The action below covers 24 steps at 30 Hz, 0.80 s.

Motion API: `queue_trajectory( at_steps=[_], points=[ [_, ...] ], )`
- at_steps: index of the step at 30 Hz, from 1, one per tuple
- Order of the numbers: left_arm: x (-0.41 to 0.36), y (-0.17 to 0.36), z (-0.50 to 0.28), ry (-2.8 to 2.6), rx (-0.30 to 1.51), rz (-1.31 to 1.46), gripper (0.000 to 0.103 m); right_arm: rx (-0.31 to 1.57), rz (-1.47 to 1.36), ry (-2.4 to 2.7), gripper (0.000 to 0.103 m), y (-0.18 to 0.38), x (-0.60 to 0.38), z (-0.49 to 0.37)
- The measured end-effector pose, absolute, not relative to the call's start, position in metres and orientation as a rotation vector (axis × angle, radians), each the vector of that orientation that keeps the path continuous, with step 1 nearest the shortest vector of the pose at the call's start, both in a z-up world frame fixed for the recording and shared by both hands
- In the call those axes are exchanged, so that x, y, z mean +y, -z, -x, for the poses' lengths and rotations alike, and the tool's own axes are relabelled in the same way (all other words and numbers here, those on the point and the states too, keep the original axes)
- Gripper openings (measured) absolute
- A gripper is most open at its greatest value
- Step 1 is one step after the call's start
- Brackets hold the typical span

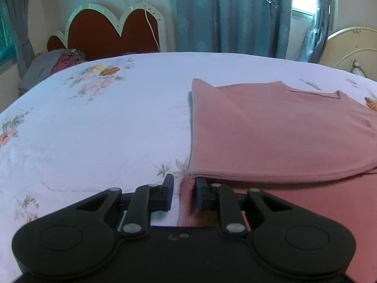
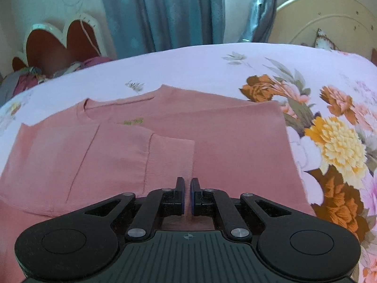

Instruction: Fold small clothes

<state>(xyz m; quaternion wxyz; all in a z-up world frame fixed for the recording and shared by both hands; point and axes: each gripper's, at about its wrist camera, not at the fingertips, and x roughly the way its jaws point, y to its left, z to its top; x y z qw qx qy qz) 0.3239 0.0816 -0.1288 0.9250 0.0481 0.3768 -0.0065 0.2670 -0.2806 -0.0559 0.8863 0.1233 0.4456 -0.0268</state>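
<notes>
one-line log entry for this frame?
stage: mid-fold | left gripper: shut on shirt hem | right gripper: shut on hem | sleeve: folded in | surface: bedsheet

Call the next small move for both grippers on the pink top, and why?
Probably lift both together and carry the near hem toward the collar. The left gripper and right gripper each pinch the near edge of the pink top, whose sleeve is already folded in.

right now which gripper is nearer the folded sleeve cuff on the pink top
Right. The right gripper is nearly shut just below the cuff on the pink top. The left gripper sits at the top's left bottom corner, fabric between its fingers.
</notes>
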Motion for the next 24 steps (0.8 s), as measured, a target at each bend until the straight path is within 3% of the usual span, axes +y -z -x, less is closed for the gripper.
queue_trajectory(
  at_steps=[7, 9, 10, 11, 16, 18, 20, 22, 24],
  points=[
    [0.079, 0.1, -0.311, 0.054, 0.749, -0.045, 0.033, 0.911, -0.291, 0.065, 0.005, 0.052, -0.288, -0.279],
    [0.073, 0.097, -0.32, 0.076, 0.749, -0.04, 0.035, 0.91, -0.316, 0.068, 0.037, 0.055, -0.287, -0.283],
    [0.069, 0.096, -0.327, 0.085, 0.75, -0.035, 0.037, 0.898, -0.323, 0.074, 0.073, 0.056, -0.286, -0.284],
    [0.066, 0.095, -0.333, 0.092, 0.752, -0.032, 0.038, 0.874, -0.321, 0.072, 0.078, 0.055, -0.285, -0.283],
    [0.048, 0.095, -0.366, 0.124, 0.733, -0.045, 0.05, 0.882, -0.294, 0.042, 0.073, 0.058, -0.274, -0.299],
    [0.041, 0.097, -0.38, 0.138, 0.733, -0.045, 0.05, 0.907, -0.286, 0.038, 0.065, 0.064, -0.271, -0.307],
    [0.037, 0.1, -0.392, 0.154, 0.735, -0.04, 0.048, 0.94, -0.302, 0.041, 0.046, 0.073, -0.273, -0.315],
    [0.033, 0.105, -0.403, 0.164, 0.744, -0.042, 0.045, 0.942, -0.318, 0.044, 0.046, 0.077, -0.272, -0.318],
    [0.032, 0.11, -0.415, 0.173, 0.756, -0.042, 0.044, 0.942, -0.314, 0.03, 0.029, 0.077, -0.267, -0.319]
  ],
)
